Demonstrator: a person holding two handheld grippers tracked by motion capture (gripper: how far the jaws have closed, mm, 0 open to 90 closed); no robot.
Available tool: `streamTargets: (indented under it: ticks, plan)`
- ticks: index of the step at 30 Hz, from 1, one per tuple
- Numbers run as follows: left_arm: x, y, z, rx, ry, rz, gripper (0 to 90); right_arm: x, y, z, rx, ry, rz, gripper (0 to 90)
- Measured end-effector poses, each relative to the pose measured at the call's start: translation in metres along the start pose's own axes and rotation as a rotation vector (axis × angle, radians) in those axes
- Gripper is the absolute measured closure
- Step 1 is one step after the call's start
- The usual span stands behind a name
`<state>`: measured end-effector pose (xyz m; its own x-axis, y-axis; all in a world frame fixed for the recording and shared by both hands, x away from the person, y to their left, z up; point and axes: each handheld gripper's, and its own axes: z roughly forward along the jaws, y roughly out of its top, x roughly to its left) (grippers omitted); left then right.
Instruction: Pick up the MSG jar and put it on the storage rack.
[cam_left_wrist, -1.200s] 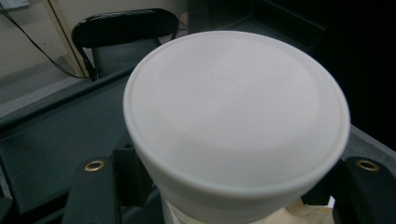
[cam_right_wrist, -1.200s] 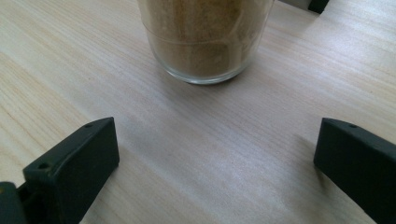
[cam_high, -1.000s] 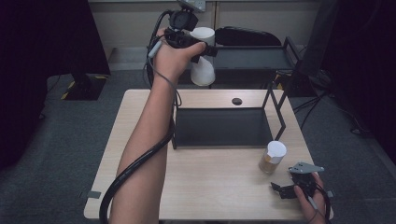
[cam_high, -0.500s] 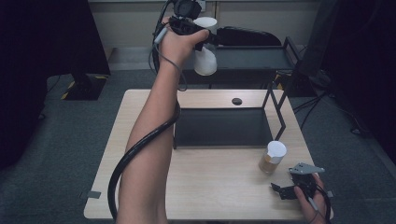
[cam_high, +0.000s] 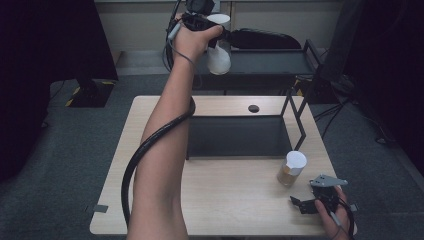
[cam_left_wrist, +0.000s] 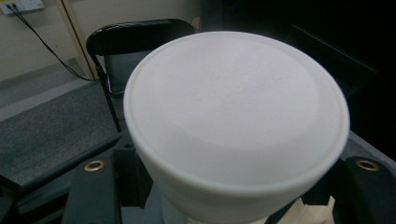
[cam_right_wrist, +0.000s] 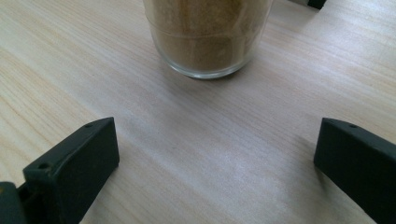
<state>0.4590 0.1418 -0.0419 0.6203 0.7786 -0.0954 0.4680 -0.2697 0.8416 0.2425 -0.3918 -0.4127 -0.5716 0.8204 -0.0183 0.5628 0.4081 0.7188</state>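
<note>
A white lidded container (cam_high: 219, 48) is held high over the far side of the table, with my left gripper (cam_high: 216, 31) shut on it. In the left gripper view its round white top (cam_left_wrist: 236, 107) fills most of the frame, with the black jaws pressed against its sides low down. A glass jar of brown powder with a white lid (cam_high: 291, 168) stands on the table at the right. My right gripper (cam_high: 306, 204) rests open near the front right corner, just short of the jar (cam_right_wrist: 208, 37), with bare wood between its jaws.
A black tray (cam_high: 235, 136) lies in the middle of the wooden table (cam_high: 225, 200), with a black metal frame (cam_high: 298, 114) at its right end. A dark round hole (cam_high: 253, 108) marks the far edge. A black chair (cam_left_wrist: 140, 42) and a low bench (cam_high: 270, 62) stand beyond.
My left hand has lifted the white container higher and farther from the table. The right gripper and the jar have stayed put.
</note>
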Motion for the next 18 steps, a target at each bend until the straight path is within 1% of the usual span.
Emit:
streamTargets:
  ticks: [5, 9, 11, 14, 18]
  plan:
    - [0.002, 0.002, 0.008, 0.009, 0.013, 0.001, 35.0, 0.000, 0.000, 0.000, 0.000, 0.000, 0.001, 0.0]
    - [0.004, 0.002, 0.014, 0.006, 0.020, -0.002, 34.9, 0.000, 0.000, 0.000, 0.001, 0.000, 0.001, 0.0]
    - [0.003, 0.002, 0.015, 0.006, 0.027, -0.004, 35.0, 0.000, 0.000, 0.000, 0.000, 0.000, 0.001, 0.0]
    - [0.003, 0.003, 0.017, 0.010, 0.036, 0.003, 35.0, 0.000, 0.000, 0.000, 0.000, 0.000, 0.001, 0.0]
    - [0.002, 0.003, 0.019, 0.011, 0.042, 0.002, 34.9, 0.000, 0.000, 0.000, 0.000, 0.000, 0.001, 0.0]
